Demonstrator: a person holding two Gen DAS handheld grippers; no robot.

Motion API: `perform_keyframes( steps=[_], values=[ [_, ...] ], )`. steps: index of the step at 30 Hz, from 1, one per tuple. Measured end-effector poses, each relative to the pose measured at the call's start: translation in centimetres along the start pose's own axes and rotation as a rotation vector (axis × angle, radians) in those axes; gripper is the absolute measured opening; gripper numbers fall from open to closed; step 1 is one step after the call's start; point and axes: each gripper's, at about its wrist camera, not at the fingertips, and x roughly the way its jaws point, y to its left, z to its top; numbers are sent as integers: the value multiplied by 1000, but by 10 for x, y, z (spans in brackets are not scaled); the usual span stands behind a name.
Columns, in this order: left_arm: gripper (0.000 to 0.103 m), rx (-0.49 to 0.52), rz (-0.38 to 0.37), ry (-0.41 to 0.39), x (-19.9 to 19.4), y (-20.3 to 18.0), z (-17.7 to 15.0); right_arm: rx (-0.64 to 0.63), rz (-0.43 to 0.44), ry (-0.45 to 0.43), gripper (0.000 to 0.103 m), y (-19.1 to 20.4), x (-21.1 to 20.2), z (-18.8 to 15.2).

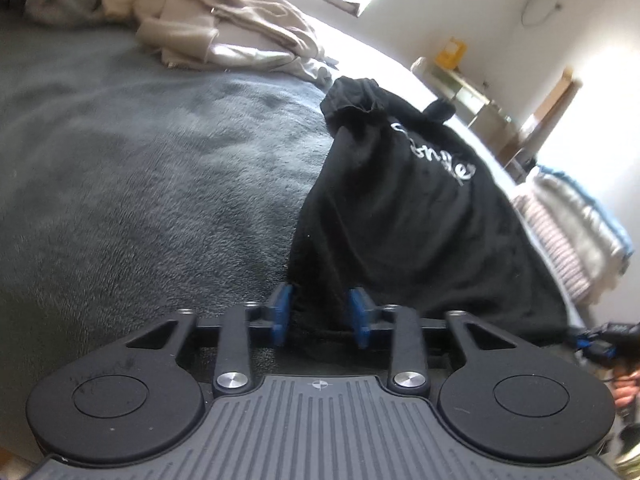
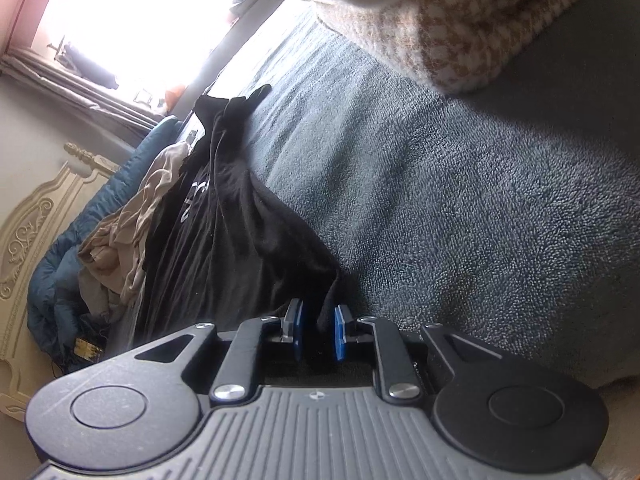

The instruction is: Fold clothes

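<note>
Between both jaws, black shirt [image 1: 404, 216] hem

You have the printed T-shirt [image 1: 400, 208] lying on the bed [image 1: 140, 168], and everything else sits around it. Your left gripper [image 1: 320, 314] meets the T-shirt's near hem, fingers [image 1: 280, 312] either side of the cloth; your right gripper [image 2: 318, 332] straddles another edge of it. Beyond the T-shirt, farther up the bed, lies a crumpled hoodie [image 1: 224, 28]. A folded stack [image 1: 572, 232] sits to the T-shirt's right in the left wrist view.
</note>
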Motion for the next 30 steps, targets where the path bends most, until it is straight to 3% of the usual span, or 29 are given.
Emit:
perform_keyframes(
  steps=[1,3,7,12,14,16,18,19,21,25,27,30],
  values=[
    [10,-9,-5,2,-2,-1,0,-2,2,-3,7,1,-1,-1],
    [4,-66,-50,0,-10,2,0,-5,51,-10,5,8,-9,-3],
    [2,-252,-226,8,-21,16,13,31,168,-22,5,23,-22,4],
    [2,-343,-262,27,3,2,95,-11,150,17,4,79,10,62],
    [2,-344,-233,-26,10,-21,163,-53,127,-10,4,126,27,110],
    [1,-343,-209,-119,2,-48,236,-101,130,-115,3,189,23,173],
    [1,-336,-249,-310,-45,-76,300,-144,200,-305,3,247,-21,219],
    [0,-308,-261,-380,-72,-88,313,-165,237,-401,3,277,-44,241],
    [0,-246,-284,-514,-126,-112,338,-237,267,-537,3,315,-93,254],
    [0,-124,-233,-550,-182,-125,317,-282,268,-562,3,324,-137,240],
    [0,-111,-224,-539,-190,-114,289,-284,282,-515,3,306,-138,221],
    [0,-103,-186,-443,-175,-92,239,-274,246,-396,3,264,-118,176]
  ],
)
